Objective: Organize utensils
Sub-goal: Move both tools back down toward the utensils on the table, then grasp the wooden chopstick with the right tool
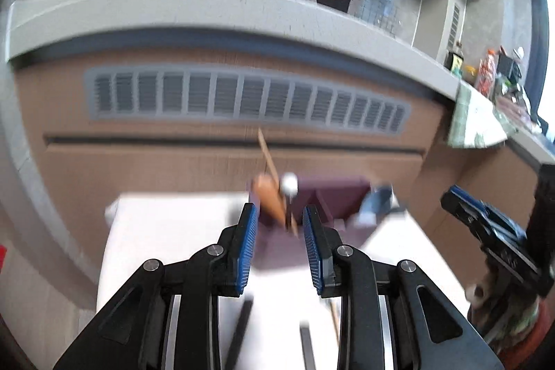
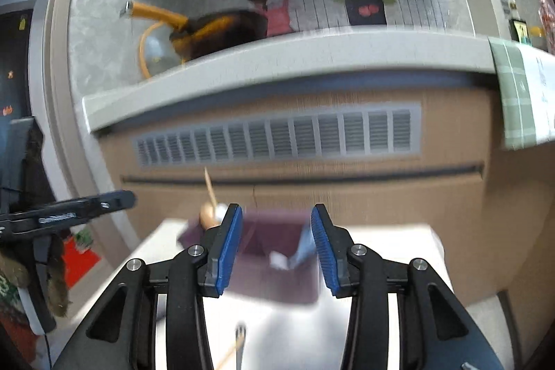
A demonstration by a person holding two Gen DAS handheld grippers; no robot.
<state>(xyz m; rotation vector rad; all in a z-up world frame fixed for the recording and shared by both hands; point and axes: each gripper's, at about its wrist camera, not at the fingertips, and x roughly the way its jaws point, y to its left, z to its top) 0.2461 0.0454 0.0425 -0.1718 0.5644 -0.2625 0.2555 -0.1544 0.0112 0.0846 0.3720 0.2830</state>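
A purple compartment holder (image 1: 333, 196) stands at the far edge of a white table (image 1: 166, 231). It holds a wooden spoon (image 1: 269, 200), a thin wooden stick (image 1: 267, 155) and a white-tipped utensil (image 1: 289, 182) in its left part, and a blue item (image 1: 376, 200) at its right. My left gripper (image 1: 280, 224) is open and empty just before the holder. My right gripper (image 2: 276, 231) is open and empty, framing the same holder (image 2: 274, 241). Dark utensils (image 1: 242, 328) and a wooden stick (image 1: 334, 314) lie on the table under the left gripper. A fork (image 2: 240, 338) lies under the right one.
Behind the table is a brown cabinet front with a grey vent grille (image 1: 246, 99) under a grey countertop (image 1: 173, 6). A dark pan with a yellow handle (image 2: 215, 30) sits on the counter. A checked cloth (image 2: 517, 92) hangs over the counter edge at right.
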